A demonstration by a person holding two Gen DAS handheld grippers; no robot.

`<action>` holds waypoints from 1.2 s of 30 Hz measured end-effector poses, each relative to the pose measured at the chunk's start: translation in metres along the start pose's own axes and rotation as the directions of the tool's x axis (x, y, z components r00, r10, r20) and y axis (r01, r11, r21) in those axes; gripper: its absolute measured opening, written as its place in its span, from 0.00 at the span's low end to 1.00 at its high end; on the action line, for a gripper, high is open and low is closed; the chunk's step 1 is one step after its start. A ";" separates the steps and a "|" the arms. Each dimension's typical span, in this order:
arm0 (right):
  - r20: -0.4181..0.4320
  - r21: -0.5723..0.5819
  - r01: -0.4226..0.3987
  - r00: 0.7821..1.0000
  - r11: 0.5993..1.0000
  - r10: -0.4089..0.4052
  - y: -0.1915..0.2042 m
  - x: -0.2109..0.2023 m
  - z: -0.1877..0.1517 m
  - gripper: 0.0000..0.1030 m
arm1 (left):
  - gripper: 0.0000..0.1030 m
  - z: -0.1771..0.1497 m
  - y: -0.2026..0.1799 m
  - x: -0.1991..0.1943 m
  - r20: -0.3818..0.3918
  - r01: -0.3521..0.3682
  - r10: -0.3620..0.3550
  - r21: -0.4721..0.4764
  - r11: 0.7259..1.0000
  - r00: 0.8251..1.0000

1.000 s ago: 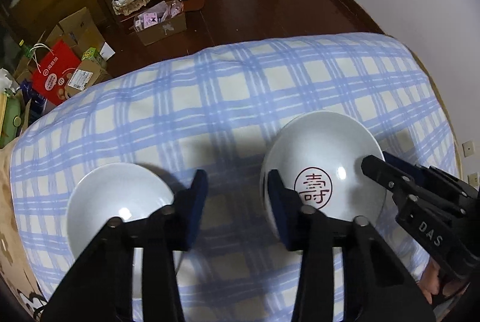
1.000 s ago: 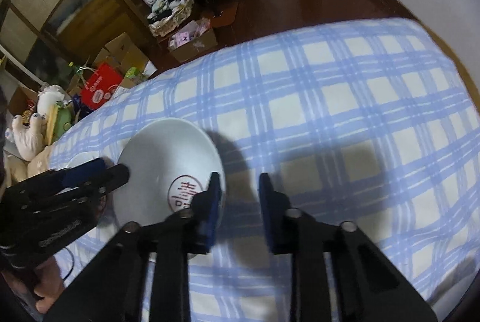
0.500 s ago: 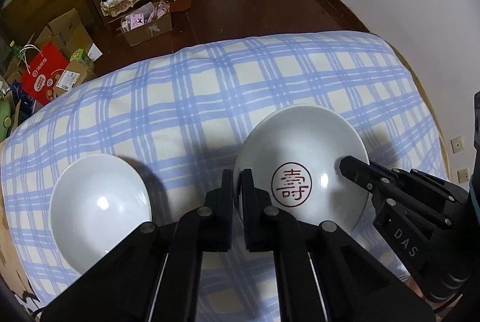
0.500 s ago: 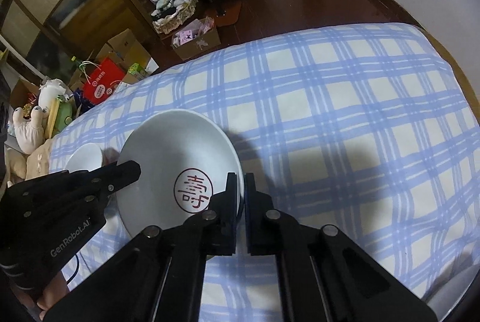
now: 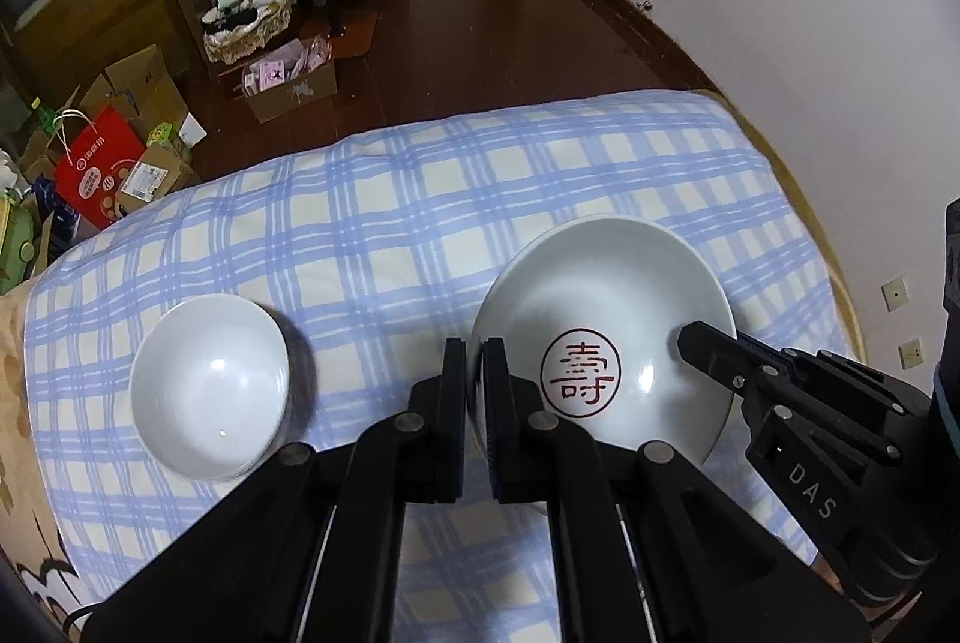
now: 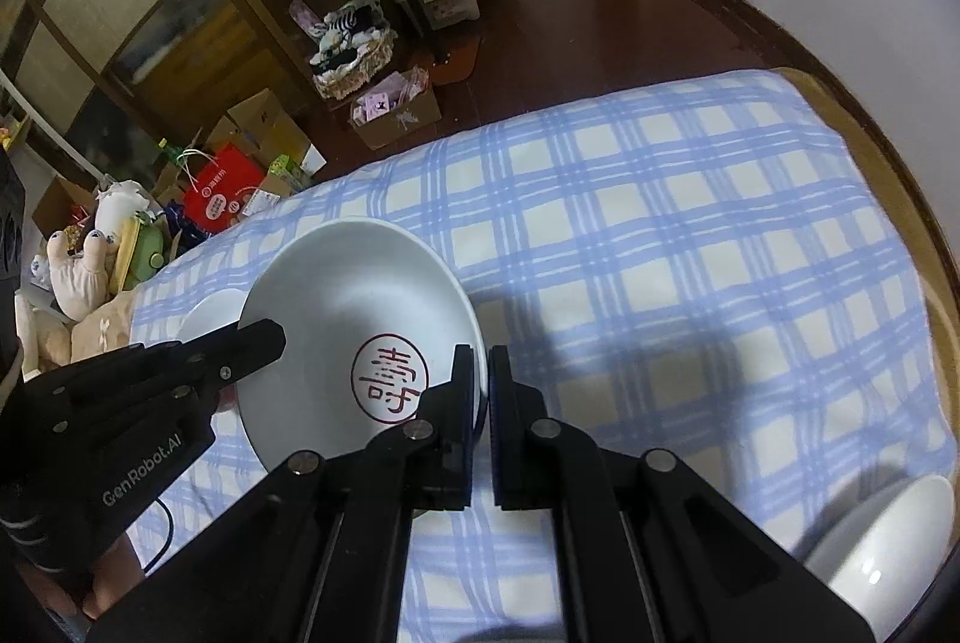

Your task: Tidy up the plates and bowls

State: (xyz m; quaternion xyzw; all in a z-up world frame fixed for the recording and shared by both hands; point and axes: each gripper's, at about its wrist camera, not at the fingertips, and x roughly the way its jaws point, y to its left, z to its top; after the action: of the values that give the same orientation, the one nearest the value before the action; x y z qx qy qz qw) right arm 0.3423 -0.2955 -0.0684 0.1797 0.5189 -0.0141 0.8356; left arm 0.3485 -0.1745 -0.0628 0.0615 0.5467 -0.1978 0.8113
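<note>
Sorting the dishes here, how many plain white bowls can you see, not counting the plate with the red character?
2: one bowl left of the held plate, another bowl at the bed's near right corner. More could lie outside both views.

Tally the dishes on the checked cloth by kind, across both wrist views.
Plates with red seal: 1
Plain white bowls: 2
Total: 3
</note>
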 end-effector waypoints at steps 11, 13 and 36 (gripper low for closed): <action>0.044 0.024 0.027 0.999 0.999 -0.028 -0.033 -0.061 -0.028 0.05 | 0.06 -0.026 -0.054 -0.033 0.025 0.021 -0.022 0.048 0.999 0.999; 0.054 0.033 0.033 0.998 0.999 -0.035 -0.040 -0.072 -0.035 0.05 | 0.06 -0.032 -0.065 -0.039 0.030 0.027 -0.029 0.057 0.998 0.999; 0.233 0.241 0.153 0.950 0.958 -0.210 -0.135 -0.166 -0.109 0.06 | 0.07 -0.072 -0.202 -0.053 0.036 0.142 -0.152 0.200 0.969 0.988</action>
State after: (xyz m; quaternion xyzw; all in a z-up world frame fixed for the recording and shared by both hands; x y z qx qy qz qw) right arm 0.1433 -0.4144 -0.0060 0.2188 0.4163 -0.1719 0.8656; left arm 0.1905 -0.3224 -0.0196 0.0957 0.5065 -0.3120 0.7981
